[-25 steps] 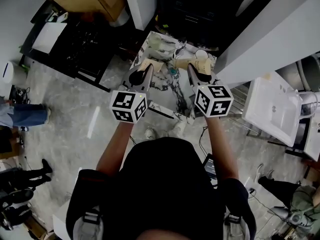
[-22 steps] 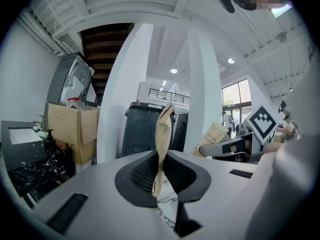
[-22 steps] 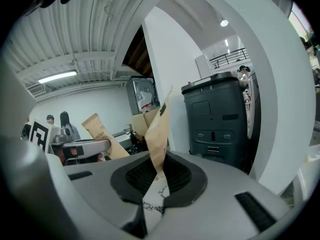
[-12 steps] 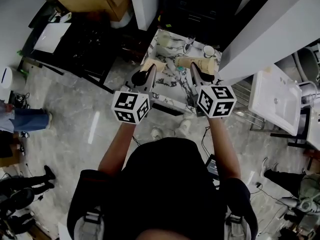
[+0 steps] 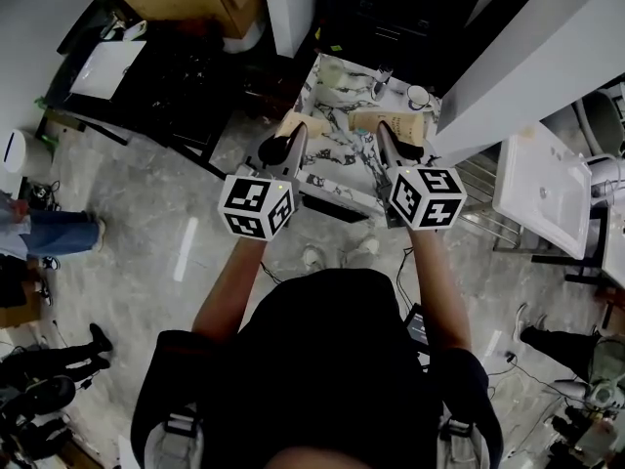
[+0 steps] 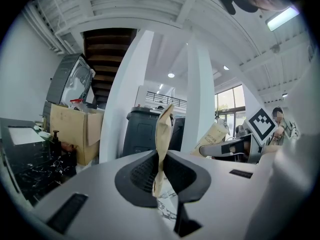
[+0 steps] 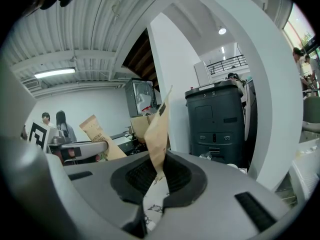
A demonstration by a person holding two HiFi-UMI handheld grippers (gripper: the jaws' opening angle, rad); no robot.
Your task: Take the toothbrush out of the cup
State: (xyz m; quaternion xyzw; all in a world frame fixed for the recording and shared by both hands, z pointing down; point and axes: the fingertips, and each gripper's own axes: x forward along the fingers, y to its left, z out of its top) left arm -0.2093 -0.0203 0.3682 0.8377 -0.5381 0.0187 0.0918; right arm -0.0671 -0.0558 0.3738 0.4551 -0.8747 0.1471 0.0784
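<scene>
Over the marble table (image 5: pixel 337 154) both tongs are clamped: left gripper (image 5: pixel 294 131) on one tan toothbrush packet (image 6: pixel 162 134), right gripper (image 5: pixel 383 131) on a second packet (image 7: pixel 157 129). One white cup (image 5: pixel 420 97) stands at its far right corner.

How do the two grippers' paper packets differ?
In the head view the left packet shows a small plain face; the right packet shows a broader, printed one. The left packet is over the marble table's left edge, the right packet near the white cup. Both are brown paper, clamped in shut jaws.
</scene>
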